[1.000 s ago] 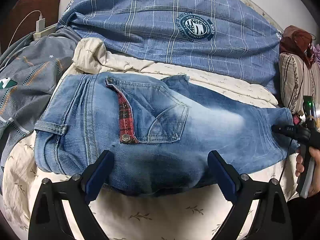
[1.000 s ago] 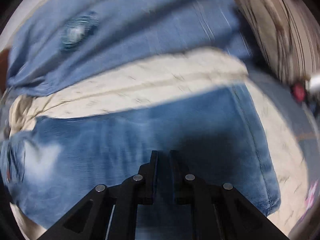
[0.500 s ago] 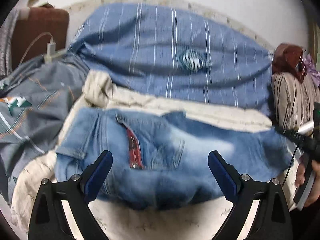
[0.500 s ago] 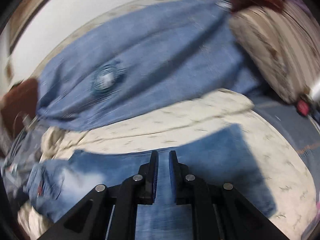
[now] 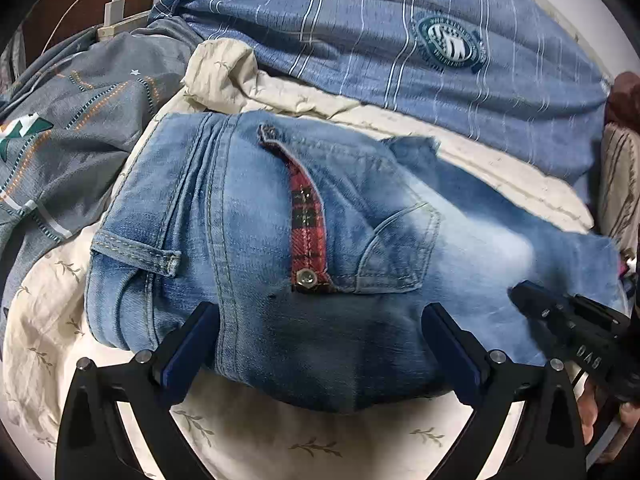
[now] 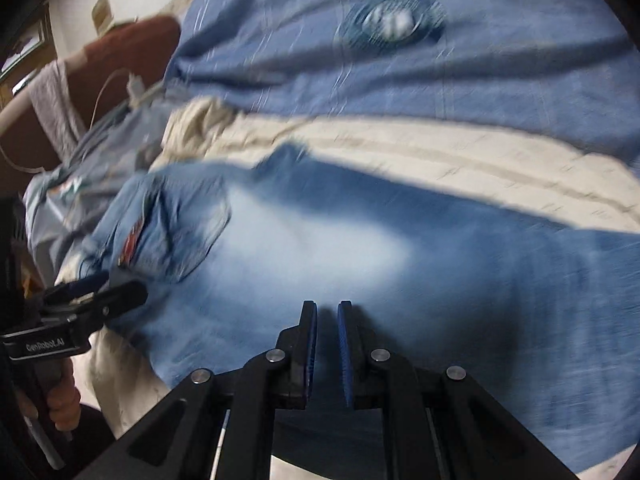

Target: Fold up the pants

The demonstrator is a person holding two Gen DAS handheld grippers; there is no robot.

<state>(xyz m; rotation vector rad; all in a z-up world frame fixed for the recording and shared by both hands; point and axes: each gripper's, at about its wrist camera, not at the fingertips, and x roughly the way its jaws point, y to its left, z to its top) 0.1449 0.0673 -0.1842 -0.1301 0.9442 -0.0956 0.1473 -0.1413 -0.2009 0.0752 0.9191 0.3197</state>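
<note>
Standing spread wide, the left gripper [image 5: 320,344] angles steeply down over the near edge of the pants [image 5: 280,240]; its jaws have just been opening further, and nothing is pinched between the blue pads, which straddle the denim just below the back pocket. The right gripper [image 6: 327,344] is pressed nearly together with only a thin gap between its pads, tilted down above the faded thigh area; no cloth shows in that gap. In the left wrist view the right gripper enters from the right edge, with fingers of the person's hand [image 5: 588,412] behind it. The pants are light-blue washed denim, lying folded lengthwise on the bed, waistband to the left, with a red plaid pocket trim [image 5: 308,232], a metal snap and a belt loop visible. Beneath them lies a cream sheet [image 5: 240,448] printed with small leaf sprigs. Beyond lie a blue striped quilt [image 5: 360,32] bearing a round emblem, and a grey patterned cover [image 5: 80,120] at left. The right wrist view is motion-blurred.
</note>
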